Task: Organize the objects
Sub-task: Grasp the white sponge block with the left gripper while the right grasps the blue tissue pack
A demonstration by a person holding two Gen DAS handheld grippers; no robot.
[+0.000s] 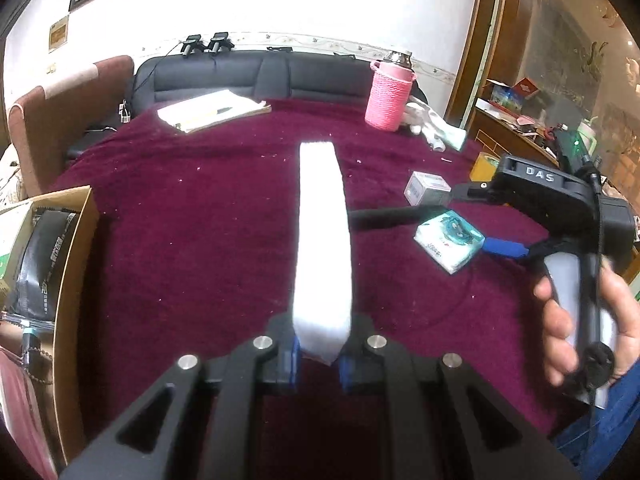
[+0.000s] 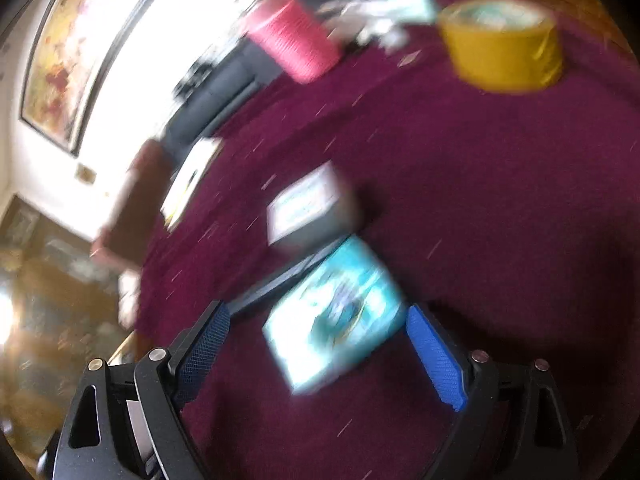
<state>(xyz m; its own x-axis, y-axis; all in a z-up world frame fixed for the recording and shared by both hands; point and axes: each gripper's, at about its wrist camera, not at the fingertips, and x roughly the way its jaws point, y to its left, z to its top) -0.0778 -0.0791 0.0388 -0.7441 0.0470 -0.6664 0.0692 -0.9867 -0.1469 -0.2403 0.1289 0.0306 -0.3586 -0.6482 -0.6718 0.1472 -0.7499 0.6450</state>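
On the table cloth [image 1: 200, 216] a cardboard box [image 1: 74, 280] stood at the left edge, a notebook [image 1: 212, 112] lay far left, and a flask [image 1: 390, 94] stood far right. A tissue pack [image 1: 448, 240] lay right of centre between the fingers of the right gripper [image 2: 318, 344], a small box [image 1: 426, 188] just behind it. A tape roll [image 2: 502, 44] sat further right.

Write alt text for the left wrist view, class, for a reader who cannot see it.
The left gripper is shut on a long white strip held over a maroon tablecloth. At right, the right gripper, in a person's hand, straddles a teal tissue pack; a cardboard box sits at left.
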